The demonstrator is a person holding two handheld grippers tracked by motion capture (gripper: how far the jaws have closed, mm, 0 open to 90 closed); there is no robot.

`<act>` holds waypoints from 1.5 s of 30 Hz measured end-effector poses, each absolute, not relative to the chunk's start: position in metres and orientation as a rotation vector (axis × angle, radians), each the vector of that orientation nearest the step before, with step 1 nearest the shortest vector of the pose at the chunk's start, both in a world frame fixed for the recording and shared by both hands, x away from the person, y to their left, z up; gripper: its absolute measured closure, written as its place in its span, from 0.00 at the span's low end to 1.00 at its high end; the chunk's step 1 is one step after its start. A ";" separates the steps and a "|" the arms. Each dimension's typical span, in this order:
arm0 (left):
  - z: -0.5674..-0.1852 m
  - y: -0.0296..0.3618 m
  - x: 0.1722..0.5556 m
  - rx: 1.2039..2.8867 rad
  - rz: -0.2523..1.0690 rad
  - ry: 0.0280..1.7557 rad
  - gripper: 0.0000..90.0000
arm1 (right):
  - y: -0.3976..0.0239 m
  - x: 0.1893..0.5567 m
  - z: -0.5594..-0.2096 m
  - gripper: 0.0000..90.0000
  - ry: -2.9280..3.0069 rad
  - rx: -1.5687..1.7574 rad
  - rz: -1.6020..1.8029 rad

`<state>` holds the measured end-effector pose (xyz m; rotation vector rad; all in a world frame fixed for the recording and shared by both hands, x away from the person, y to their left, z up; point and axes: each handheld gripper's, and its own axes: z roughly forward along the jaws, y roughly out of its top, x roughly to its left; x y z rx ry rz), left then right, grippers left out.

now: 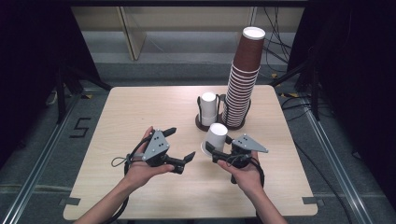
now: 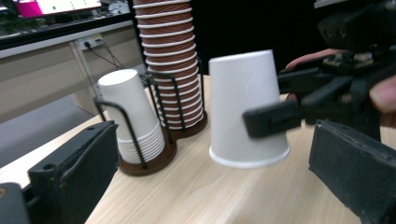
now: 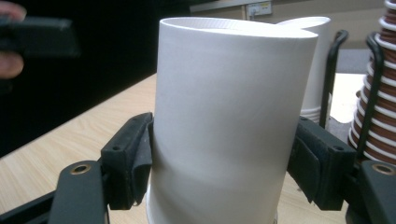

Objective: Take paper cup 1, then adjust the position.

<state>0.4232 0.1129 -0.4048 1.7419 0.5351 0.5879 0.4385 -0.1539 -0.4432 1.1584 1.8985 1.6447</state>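
- Where the person's forearms come in from the near edge, a light wood table (image 1: 140, 112) stands on a grey floor (image 1: 42, 140), with dark curtains at both sides and a pale wall unit behind.
- On the floor left of the table a dark mark reads as a "5" (image 1: 80, 127); cables (image 1: 280, 46) trail over the floor at the far right. No brand or label is readable on the cups.
- A dark wire holder (image 1: 205, 122) sits right of centre on the table, holding a short stack of white cups (image 1: 208, 107) upside down; just beside it, a tall stack of brown cups (image 1: 243, 79) rises in a second wire holder and leans slightly.
- The right gripper (image 1: 218, 149) has its jaws closed against the sides of a single white cup (image 1: 217, 137), mouth down, just in front of the holders; in the left gripper view its rim looks tilted, barely off the wood.
- The left gripper (image 1: 182, 144) is held low over the table's middle, jaws spread wide with nothing between them, the white cup near and ahead of it.
- The table's left half and near strip are bare wood; the cup holders crowd the far right part, close to the back edge.
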 end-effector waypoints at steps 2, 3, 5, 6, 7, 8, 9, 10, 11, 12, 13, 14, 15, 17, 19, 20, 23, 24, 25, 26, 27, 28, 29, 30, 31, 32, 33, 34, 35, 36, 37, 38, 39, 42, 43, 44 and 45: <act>-0.409 0.115 0.421 1.736 0.576 0.542 0.01 | -0.159 0.440 -0.444 0.32 1.884 1.174 1.665; -0.413 0.119 0.418 1.728 0.613 0.555 0.01 | -0.160 0.440 -0.444 0.32 1.875 1.198 1.690; -0.418 0.123 0.416 1.720 0.626 0.569 0.01 | -0.162 0.439 -0.444 0.32 1.856 1.268 1.714; -0.420 0.124 0.415 1.719 0.626 0.575 0.01 | -0.164 0.441 -0.444 0.32 1.859 1.254 1.727; -0.420 0.124 0.415 1.719 0.626 0.575 0.01 | -0.164 0.441 -0.444 0.32 1.859 1.254 1.727; -0.423 0.126 0.414 1.719 0.630 0.579 0.01 | -0.166 0.441 -0.444 0.32 1.850 1.263 1.735; -0.424 0.127 0.414 1.722 0.633 0.579 0.01 | -0.170 0.443 -0.444 0.32 1.826 1.288 1.755; -0.427 0.127 0.413 1.710 0.631 0.575 0.01 | -0.171 0.442 -0.444 0.32 1.816 1.316 1.779; -0.427 0.128 0.411 1.723 0.633 0.585 0.01 | -0.173 0.443 -0.444 0.32 1.802 1.323 1.795; -0.428 0.128 0.410 1.719 0.633 0.587 0.01 | -0.175 0.443 -0.445 0.32 1.791 1.333 1.798; -0.429 0.129 0.410 1.717 0.634 0.589 0.01 | -0.177 0.442 -0.445 0.32 1.775 1.369 1.829; -0.430 0.129 0.409 1.718 0.631 0.592 0.01 | -0.178 0.442 -0.446 0.32 1.763 1.385 1.839; -0.431 0.129 0.408 1.721 0.630 0.592 0.01 | -0.179 0.441 -0.447 0.32 1.750 1.408 1.857; -0.434 0.127 0.407 1.717 0.624 0.584 0.01 | -0.182 0.441 -0.448 0.32 1.727 1.452 1.880; -0.436 0.126 0.405 1.731 0.620 0.582 0.01 | -0.183 0.439 -0.449 0.32 1.717 1.482 1.906; -0.437 0.125 0.405 1.729 0.616 0.581 0.01 | -0.183 0.439 -0.450 0.32 1.713 1.492 1.909; -0.437 0.118 0.405 1.738 0.605 0.566 0.01 | -0.183 0.437 -0.450 0.32 1.713 1.516 1.937; -0.436 0.115 0.405 1.735 0.599 0.558 0.01 | -0.183 0.437 -0.451 0.32 1.712 1.516 1.955; -0.435 0.112 0.405 1.739 0.597 0.549 0.01 | -0.182 0.436 -0.451 0.32 1.702 1.533 1.962; -0.434 0.108 0.406 1.741 0.596 0.536 0.01 | -0.182 0.436 -0.451 0.32 1.702 1.542 1.963; -0.434 0.104 0.406 1.739 0.593 0.526 0.01 | -0.182 0.436 -0.451 0.32 1.697 1.554 1.968; -0.434 0.099 0.407 1.745 0.594 0.516 0.01 | -0.182 0.435 -0.451 0.32 1.702 1.556 1.992; -0.434 0.095 0.408 1.749 0.597 0.507 0.01 | -0.183 0.435 -0.452 0.32 1.698 1.543 2.004; -0.435 0.091 0.409 1.754 0.599 0.496 0.01 | -0.183 0.434 -0.451 0.32 1.692 1.560 2.004; -0.435 0.091 0.409 1.754 0.599 0.496 0.02 | -0.184 0.433 -0.452 0.32 1.690 1.553 2.007; -0.436 0.082 0.411 1.759 0.590 0.477 0.02 | -0.184 0.433 -0.452 0.32 1.685 1.562 2.018; -0.436 0.078 0.412 1.765 0.584 0.468 0.02 | -0.185 0.432 -0.452 0.32 1.682 1.561 2.018; -0.437 0.075 0.414 1.764 0.575 0.462 0.03 | -0.186 0.431 -0.452 0.32 1.678 1.567 2.024; -0.438 0.071 0.415 1.758 0.568 0.461 0.04 | -0.187 0.430 -0.453 0.32 1.672 1.571 2.017; -0.438 0.068 0.416 1.759 0.565 0.462 0.05 | -0.189 0.430 -0.453 0.32 1.670 1.565 2.023; -0.438 0.064 0.417 1.757 0.556 0.465 0.06 | -0.190 0.429 -0.453 0.32 1.665 1.576 2.029; -0.439 0.062 0.418 1.759 0.542 0.465 0.06 | -0.190 0.428 -0.453 0.32 1.658 1.575 2.027; -0.439 0.059 0.419 1.762 0.530 0.467 0.06 | -0.190 0.427 -0.452 0.32 1.657 1.579 2.019; -0.441 0.053 0.421 1.788 0.516 0.442 0.06 | -0.189 0.426 -0.451 0.32 1.664 1.573 2.026; -0.441 0.052 0.422 1.789 0.514 0.444 0.06 | -0.188 0.426 -0.450 0.32 1.665 1.567 2.033; -0.442 0.050 0.423 1.785 0.510 0.450 0.06 | -0.187 0.426 -0.450 0.32 1.666 1.568 2.035; -0.442 0.050 0.423 1.785 0.510 0.450 0.07 | -0.187 0.426 -0.450 0.32 1.666 1.568 2.035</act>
